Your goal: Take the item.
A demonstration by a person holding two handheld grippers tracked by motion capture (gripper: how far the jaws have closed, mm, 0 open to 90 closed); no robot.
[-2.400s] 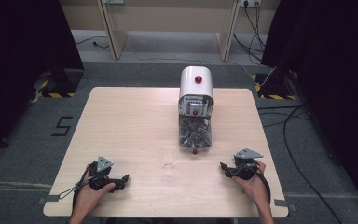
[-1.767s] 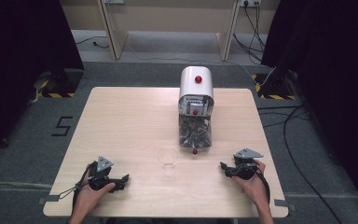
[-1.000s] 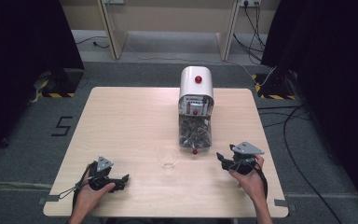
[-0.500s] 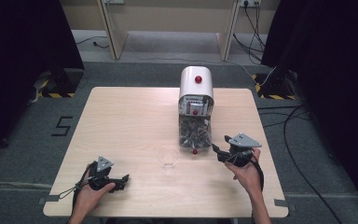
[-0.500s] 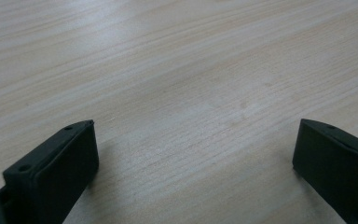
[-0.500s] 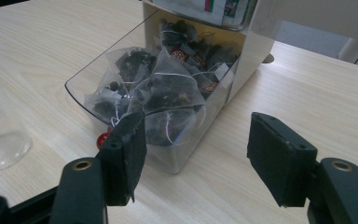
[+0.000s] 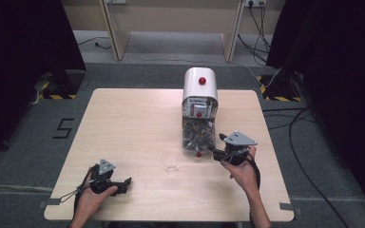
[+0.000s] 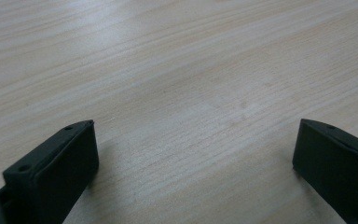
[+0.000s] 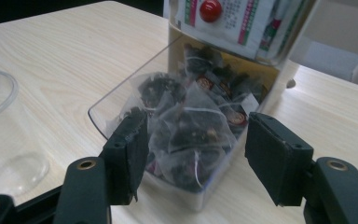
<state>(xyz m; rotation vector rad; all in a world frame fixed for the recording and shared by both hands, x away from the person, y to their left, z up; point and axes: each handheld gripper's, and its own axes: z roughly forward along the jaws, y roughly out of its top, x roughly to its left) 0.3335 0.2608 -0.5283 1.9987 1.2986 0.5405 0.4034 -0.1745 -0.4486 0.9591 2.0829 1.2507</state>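
Right now the right gripper (image 7: pixel 217 153) sits just beside the clear box of tea bags (image 7: pixel 197 136) at the foot of the white dispenser (image 7: pixel 200 84), near the middle of the worktop (image 7: pixel 133 118). Its fingers (image 9: pixel 129 149) are wide apart and hold nothing. In the right gripper view the tea bags (image 9: pixel 186 126) lie in a heap between the two fingers, inside the clear tray whose front wall stands between them and the gripper. One see-through bag with dark leaves sits at the front of the heap. A red knob (image 9: pixel 210 9) shows above the heap on the dispenser's label, and another small red knob (image 7: pixel 198 154) sits low at the front of the box, close to the right gripper. A clear plastic cup (image 7: pixel 170 160) stands on the worktop just to the left of the box, apart from both grippers; it is near the right gripper's left finger in that gripper's view. The left gripper (image 7: pixel 123 183) rests low on the worktop near the front left corner, well apart from the cup and the box. Its fingers (image 8: pixel 56 172) are wide open too, with bare wood between them. Dark curtains and cables lie on the floor around the worktop.
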